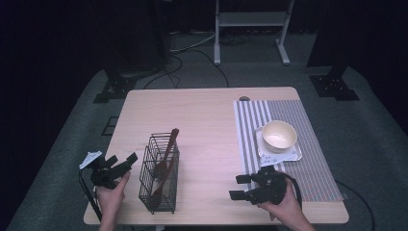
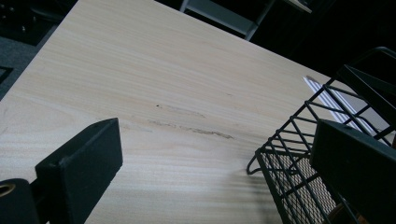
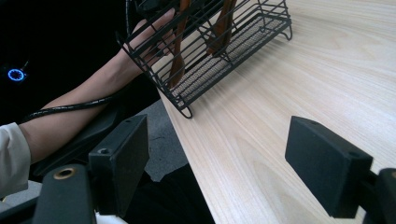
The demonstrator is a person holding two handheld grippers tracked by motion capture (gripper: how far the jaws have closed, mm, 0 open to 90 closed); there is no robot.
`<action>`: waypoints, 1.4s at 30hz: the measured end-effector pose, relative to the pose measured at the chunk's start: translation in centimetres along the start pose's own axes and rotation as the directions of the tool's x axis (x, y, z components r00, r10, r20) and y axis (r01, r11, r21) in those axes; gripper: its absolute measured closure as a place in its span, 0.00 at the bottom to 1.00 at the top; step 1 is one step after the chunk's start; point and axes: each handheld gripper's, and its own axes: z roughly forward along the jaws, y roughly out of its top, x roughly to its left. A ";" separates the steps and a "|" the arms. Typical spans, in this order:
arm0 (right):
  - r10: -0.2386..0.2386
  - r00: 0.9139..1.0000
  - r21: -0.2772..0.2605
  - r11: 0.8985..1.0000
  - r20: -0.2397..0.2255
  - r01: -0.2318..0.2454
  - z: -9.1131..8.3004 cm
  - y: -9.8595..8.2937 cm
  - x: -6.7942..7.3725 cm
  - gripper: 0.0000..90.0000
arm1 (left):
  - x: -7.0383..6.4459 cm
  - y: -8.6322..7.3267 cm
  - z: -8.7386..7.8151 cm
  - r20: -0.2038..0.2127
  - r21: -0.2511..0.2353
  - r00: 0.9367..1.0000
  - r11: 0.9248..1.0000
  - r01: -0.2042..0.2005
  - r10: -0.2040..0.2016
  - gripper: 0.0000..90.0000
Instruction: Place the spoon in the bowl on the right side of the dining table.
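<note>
Wire basket (image 1: 159, 173) stood at table's (image 1: 207, 125) front-left w/ wooden utensils (image 1: 166, 161) upright inside. Left gripper (image 1: 121, 162) hung just beside it, jaws apart, empty. Right gripper (image 1: 240, 186) near front edge, well apart from basket, jaws wide, nothing between. Bowl (image 1: 279, 135) on mat (image 1: 288, 144) behind.

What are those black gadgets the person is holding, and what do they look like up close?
Two hand-held tools. Each gripper, left and right, is black with two flat, blocky jaws. The left one carries a pale grey three-cornered plate on top and trails a black cable. A light sleeve shows at the left arm.
</note>
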 end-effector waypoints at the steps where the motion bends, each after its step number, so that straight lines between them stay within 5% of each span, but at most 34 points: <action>1: -0.002 1.000 0.002 1.000 -0.001 0.002 0.1 0.1 0.1 0.23 | 0.0 0.0 0.0 -0.001 0.000 1.000 1.000 0.000 0.000 0.02; 42: -0.043 0.996 0.066 0.997 -0.079 0.048 4.0 4.8 1.9 0.23 | 0.3 0.0 0.0 0.005 0.001 1.000 1.000 0.012 -0.012 0.02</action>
